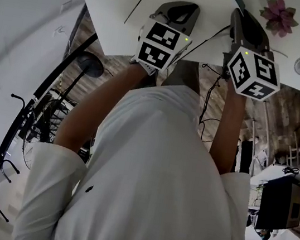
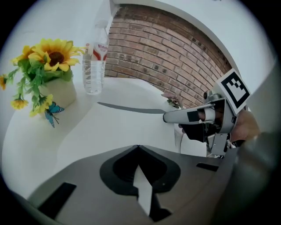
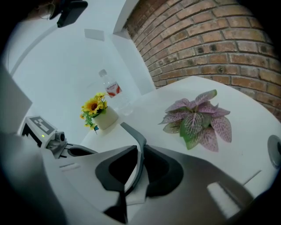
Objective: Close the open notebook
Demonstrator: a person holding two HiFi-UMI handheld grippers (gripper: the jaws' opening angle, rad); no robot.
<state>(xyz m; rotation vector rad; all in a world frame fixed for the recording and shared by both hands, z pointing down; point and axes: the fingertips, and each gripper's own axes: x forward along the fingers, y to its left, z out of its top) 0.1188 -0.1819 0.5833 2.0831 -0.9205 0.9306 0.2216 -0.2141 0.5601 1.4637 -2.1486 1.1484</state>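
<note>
The white open notebook [image 2: 125, 127] lies on the white table [image 3: 246, 110], near its edge in front of the person. The right gripper [image 3: 140, 146] has its jaws almost together, pinching the notebook's thin grey cover [image 3: 131, 131], which stands raised off the page. The left gripper [image 2: 138, 146] sits over the page with its tips meeting and nothing clearly held. My worry is that the narrow pinch could slip mid-swing. The cover could also come down onto the left gripper if it stays put.
</note>
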